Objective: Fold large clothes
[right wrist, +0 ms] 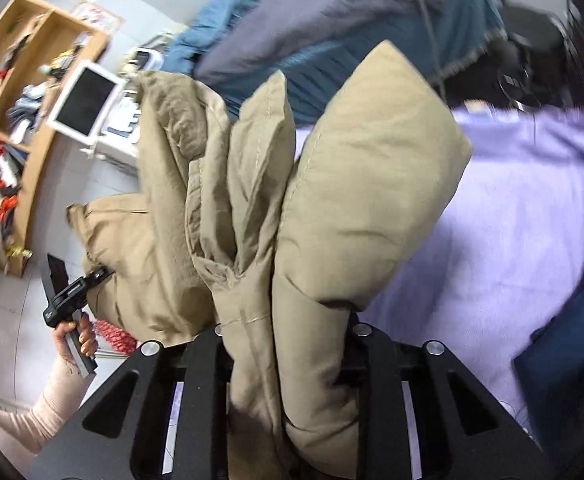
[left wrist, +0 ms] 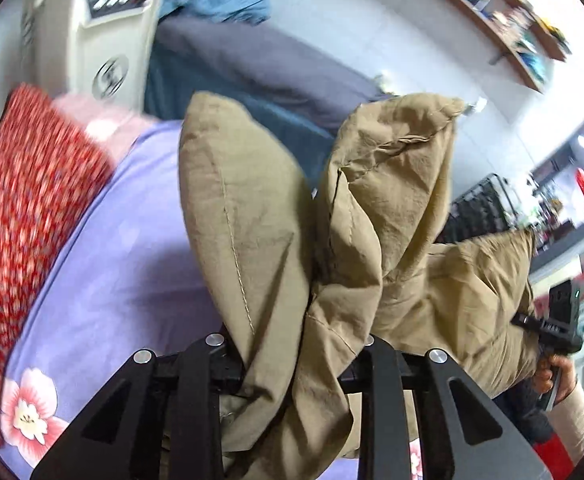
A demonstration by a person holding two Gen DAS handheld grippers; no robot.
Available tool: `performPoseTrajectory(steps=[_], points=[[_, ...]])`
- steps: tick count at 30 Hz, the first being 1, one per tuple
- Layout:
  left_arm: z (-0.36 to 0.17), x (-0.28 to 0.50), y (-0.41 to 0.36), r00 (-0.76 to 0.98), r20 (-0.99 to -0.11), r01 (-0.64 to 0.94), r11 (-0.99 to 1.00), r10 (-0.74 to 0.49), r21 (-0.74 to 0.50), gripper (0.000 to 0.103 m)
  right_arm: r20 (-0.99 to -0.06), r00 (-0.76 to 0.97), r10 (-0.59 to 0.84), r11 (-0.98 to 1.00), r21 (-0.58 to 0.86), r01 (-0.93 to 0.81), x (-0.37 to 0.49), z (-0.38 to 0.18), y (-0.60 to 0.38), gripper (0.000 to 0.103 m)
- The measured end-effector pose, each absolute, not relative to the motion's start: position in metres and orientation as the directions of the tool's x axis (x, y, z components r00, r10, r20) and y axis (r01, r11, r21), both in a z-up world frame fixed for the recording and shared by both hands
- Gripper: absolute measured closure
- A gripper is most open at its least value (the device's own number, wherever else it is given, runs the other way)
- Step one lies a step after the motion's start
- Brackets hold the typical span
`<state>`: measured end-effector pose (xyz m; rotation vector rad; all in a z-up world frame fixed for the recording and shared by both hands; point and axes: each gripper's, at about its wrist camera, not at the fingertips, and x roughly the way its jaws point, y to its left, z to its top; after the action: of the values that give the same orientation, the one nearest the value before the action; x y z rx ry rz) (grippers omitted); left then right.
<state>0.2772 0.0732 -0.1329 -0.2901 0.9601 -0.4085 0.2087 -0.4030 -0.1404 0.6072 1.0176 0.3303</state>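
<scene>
Each camera sits just behind its own gripper and looks forward and downward along the two fingers. The left wrist view has the left gripper (left wrist: 292,364) at its bottom edge, very near the bunched tan jacket (left wrist: 371,216), with the bed (left wrist: 124,264) beyond. The right wrist view looks past the right gripper (right wrist: 288,344) likewise. Both share the jacket and bed, and each sees the other gripper at its edge.

Both grippers (left wrist: 292,364) (right wrist: 288,364) angled down, jaws clamped.
</scene>
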Motion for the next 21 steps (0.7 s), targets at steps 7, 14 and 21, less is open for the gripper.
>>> performPoseTrajectory(steps=[7, 14, 21], points=[[-0.045, 0.266, 0.010, 0.509, -0.640, 0.415, 0.815, -0.576, -0.404, 0.078, -0.626, 0.628, 0.462, 0.824, 0.564, -0.045, 0.146, -0.038, -0.442, 0.083], [0.040, 0.225, -0.151, 0.368, -0.488, 0.701, 0.581, -0.791, -0.413, 0.078, -0.553, 0.792, 0.260, 0.859, 0.508, 0.072, -0.003, 0.073, -0.542, 0.084], [0.047, 0.190, -0.340, 0.075, -0.441, 0.834, 0.298, -0.894, -0.464, 0.078, -0.509, 0.852, -0.123, 0.799, 0.459, 0.389, -0.218, 0.118, -0.652, 0.083]])
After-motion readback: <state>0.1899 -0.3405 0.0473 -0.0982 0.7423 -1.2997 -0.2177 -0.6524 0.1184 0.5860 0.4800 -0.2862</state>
